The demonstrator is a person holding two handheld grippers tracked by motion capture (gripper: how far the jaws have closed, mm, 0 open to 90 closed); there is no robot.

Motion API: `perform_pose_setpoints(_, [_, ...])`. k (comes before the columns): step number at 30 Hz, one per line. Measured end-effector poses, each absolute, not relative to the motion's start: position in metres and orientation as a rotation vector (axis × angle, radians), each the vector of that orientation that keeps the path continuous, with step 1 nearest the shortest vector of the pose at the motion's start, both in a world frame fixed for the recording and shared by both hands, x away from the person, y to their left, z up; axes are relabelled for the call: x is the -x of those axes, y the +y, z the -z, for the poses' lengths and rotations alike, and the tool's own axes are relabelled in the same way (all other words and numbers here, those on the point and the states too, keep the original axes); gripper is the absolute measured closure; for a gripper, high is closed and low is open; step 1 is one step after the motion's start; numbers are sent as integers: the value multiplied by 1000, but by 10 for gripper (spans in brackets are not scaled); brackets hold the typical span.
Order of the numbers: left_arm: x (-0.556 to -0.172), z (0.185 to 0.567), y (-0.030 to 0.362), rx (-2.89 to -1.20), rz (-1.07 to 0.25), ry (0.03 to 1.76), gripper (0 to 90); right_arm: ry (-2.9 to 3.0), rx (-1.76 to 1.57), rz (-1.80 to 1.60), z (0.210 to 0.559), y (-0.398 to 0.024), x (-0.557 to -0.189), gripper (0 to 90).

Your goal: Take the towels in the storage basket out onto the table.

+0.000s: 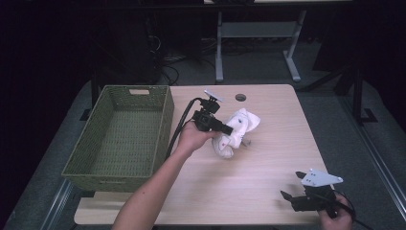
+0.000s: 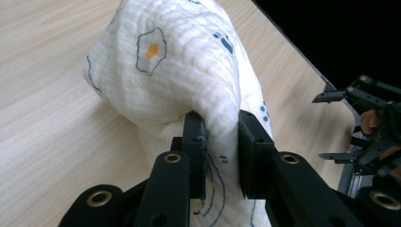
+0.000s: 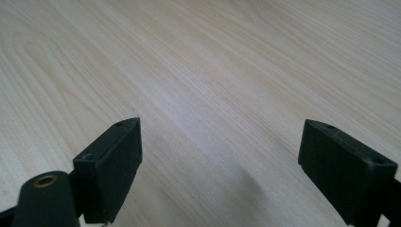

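Our green basket (image 1: 119, 139) sits hollow at the bench (image 1: 268, 158) edge; left tongs (image 2: 222, 142) pinch the cloth (image 2: 175, 71), right tongs (image 3: 222, 165) gape wide.

No words, labels, brands or numbers can be read anywhere. The only marks are printed pictures on the white cloth (image 2: 189, 71): a fried egg outlined in dark blue with an orange yolk, and small dark blue paw prints beside it.
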State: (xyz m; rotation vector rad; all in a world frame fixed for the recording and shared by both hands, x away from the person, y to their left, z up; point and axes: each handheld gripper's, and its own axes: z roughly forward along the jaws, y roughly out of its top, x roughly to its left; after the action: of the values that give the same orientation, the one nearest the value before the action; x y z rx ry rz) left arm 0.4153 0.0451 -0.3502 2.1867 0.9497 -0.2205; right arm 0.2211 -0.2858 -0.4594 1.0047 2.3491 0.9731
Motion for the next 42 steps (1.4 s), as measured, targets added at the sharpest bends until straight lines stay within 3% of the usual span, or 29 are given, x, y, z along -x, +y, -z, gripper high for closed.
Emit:
perform_pose_setpoints(28, [-416,410,17,-2210,228,1048,731,2353,-1001,-969,460,-285,-221,140])
perform_pose_setpoints(42, [-414,422,15,-2185,247,1057,594,2353,-1004,-969,460,-285,-221,140])
